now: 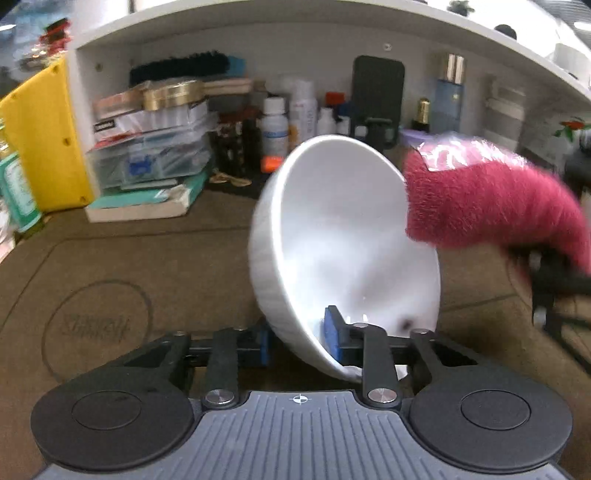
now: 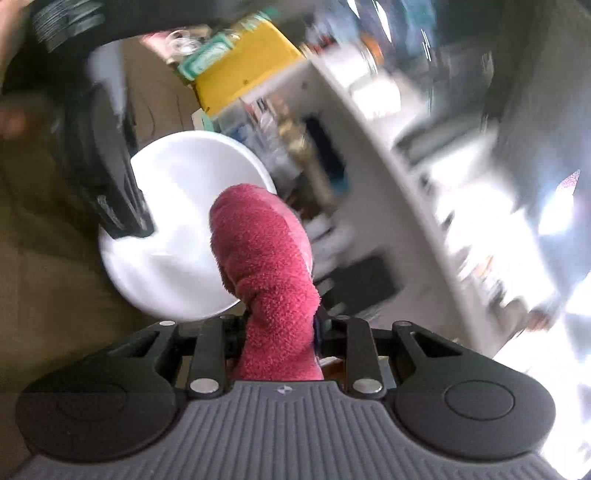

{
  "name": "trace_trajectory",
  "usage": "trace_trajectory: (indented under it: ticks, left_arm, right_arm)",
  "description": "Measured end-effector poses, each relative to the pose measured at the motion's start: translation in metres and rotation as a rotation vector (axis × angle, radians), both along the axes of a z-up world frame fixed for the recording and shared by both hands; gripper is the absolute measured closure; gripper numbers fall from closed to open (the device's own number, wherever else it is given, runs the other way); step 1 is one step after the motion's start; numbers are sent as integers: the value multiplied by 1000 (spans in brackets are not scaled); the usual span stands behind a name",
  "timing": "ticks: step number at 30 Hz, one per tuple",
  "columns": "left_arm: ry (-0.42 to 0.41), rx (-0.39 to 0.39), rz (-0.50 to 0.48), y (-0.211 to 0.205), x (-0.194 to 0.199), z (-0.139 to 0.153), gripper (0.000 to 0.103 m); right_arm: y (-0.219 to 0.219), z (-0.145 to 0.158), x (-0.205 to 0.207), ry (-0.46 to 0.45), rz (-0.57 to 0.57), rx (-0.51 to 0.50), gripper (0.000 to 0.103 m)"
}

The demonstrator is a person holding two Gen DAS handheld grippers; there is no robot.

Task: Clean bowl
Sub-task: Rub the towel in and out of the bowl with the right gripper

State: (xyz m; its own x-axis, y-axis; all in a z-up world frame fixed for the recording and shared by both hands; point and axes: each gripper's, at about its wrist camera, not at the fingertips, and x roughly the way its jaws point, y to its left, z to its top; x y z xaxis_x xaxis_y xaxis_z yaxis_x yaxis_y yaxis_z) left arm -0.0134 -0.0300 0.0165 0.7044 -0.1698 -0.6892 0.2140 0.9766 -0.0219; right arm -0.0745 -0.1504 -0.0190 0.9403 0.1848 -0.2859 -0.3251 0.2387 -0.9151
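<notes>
Left claw (image 1: 301,341) clamps rim of white ceramic bowl (image 1: 343,236), tilted above brown bench (image 1: 129,251). Right claw (image 2: 280,332) pinches crimson terry cloth (image 2: 266,254) at bowl mouth. Wiping step, likely; next: sweep cloth over dark speck.

Two tool-mounted fisheye views, close on one tilted white ceramic bowl (image 1: 343,251).

The left wrist view looks level along its tool across the brown surface (image 1: 129,266) toward a cluttered white shelf (image 1: 295,22). The right wrist view is rolled and blurred, facing the same bowl (image 2: 177,221), the pink terry cloth (image 2: 266,258) and the shelf.
</notes>
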Motion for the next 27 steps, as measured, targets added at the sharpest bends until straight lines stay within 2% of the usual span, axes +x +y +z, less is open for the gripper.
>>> trace_trajectory:
  ticks: [2,6,8,10,11,13,15,16,19,20,21,25,26,27]
  left_arm:
    - [38,-13,-34,5,6,5,80]
    - [12,104,-54,-9,1,11,79]
    - [4,117,-61,-11,1,12,79]
    - [-11,133,-73,-13,2,14,78]
    - [-15,140,-76,-13,2,14,79]
    - [-28,168,-95,-17,3,15,79]
    - [-37,192,-110,-20,7,17,80]
    - [-40,200,-114,-20,9,17,80]
    - [-49,189,-85,-16,12,20,74]
    - [-49,185,-65,-14,12,20,68]
    - [-52,175,-29,-12,9,21,66]
    - [-61,111,75,-9,-11,14,57]
    - [-62,90,99,-8,-15,10,52]
    - [-58,74,102,-7,-15,9,50]
  right_arm:
    - [11,-14,0,-115,36,-152,76]
    - [30,-44,1,-322,104,-446,75]
    - [29,-61,1,-295,125,-506,75]
    - [29,-68,-5,-239,136,-503,75]
    - [30,-62,-8,-175,134,-457,77]
    - [33,-37,-13,26,111,-277,78]
    - [32,-14,-12,184,95,-121,79]
    - [29,3,-9,302,80,9,79]
    - [14,33,6,542,23,316,78]
    - [8,38,12,614,-1,420,77]
    - [4,39,16,655,-21,487,77]
    - [-14,34,25,705,-62,669,76]
    - [-19,34,24,691,-70,714,76]
    - [-22,36,20,642,-73,714,76]
